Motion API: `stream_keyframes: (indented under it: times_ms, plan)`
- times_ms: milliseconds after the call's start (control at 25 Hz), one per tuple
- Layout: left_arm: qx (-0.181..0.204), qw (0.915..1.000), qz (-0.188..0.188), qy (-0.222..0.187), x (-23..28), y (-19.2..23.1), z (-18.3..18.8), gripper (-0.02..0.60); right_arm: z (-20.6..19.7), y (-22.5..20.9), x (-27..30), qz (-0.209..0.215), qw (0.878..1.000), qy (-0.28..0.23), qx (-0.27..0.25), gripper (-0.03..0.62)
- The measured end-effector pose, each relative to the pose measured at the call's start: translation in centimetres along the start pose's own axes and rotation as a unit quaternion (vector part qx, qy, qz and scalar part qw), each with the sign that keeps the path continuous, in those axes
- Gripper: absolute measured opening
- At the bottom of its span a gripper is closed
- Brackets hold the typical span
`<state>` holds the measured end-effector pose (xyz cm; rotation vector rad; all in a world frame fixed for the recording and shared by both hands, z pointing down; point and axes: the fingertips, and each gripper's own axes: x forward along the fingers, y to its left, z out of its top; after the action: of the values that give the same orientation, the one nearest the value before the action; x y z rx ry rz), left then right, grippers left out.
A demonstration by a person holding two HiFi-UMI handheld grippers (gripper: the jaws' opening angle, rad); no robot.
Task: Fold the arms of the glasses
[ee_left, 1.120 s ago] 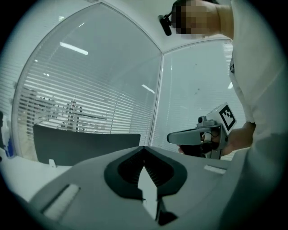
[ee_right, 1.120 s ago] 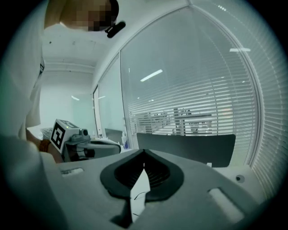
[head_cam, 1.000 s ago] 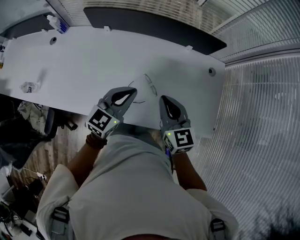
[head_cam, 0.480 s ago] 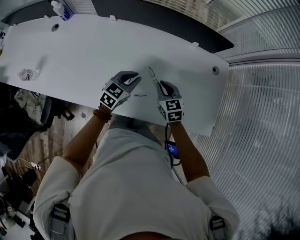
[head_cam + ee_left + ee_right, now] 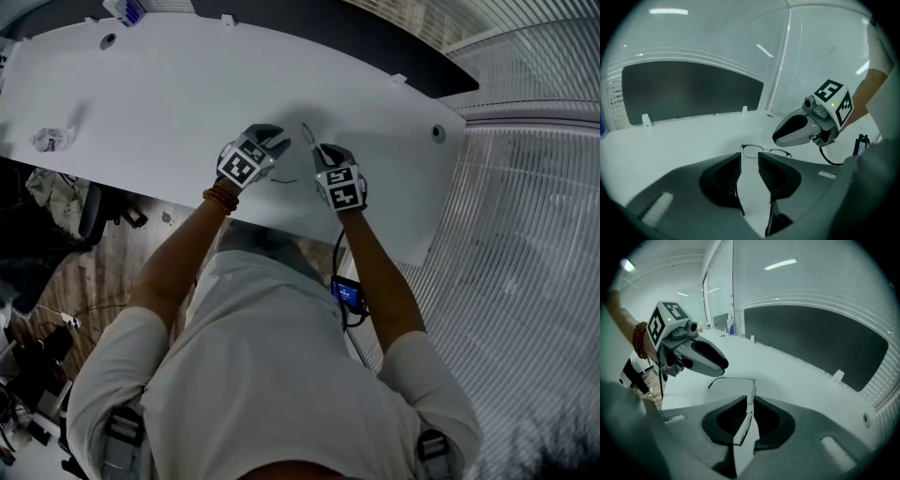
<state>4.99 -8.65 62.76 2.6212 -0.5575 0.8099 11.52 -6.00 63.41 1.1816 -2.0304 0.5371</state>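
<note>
So far nothing is folded: the glasses (image 5: 753,150) lie on the white table (image 5: 684,140), both arms out. The left gripper (image 5: 749,157) has just been opening (one arm runs through its gap, untouched). The right gripper (image 5: 750,401) stands narrowly apart around the frame's corner, seemingly not pinching.

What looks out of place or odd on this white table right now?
Only a crumpled scrap, lying alone near the left end of the table. The glasses look intact and sit with arms open. Nothing looks spilled or damaged.
</note>
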Motion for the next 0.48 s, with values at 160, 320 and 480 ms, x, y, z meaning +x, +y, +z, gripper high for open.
stream_keyframes:
  times_ms: [160, 320, 480]
  plan:
    - [-0.006, 0.9996, 0.010, 0.025, 1.5, 1.0, -2.0, 0.127, -1.0, -0.7, 1.7, 0.003, 1.000, 0.023, 0.005, 0.051]
    - [-0.016, 0.9992, 0.013, 0.033, 1.9, 1.8, -2.8, 0.124, -1.3, -1.3, 2.9, 0.009, 0.999, 0.038, 0.012, 0.051]
    - [-0.026, 0.9990, 0.010, 0.035, 2.1, 1.8, -3.0, 0.122, -1.9, -2.0, 3.8, 0.009, 0.999, 0.040, 0.014, 0.041]
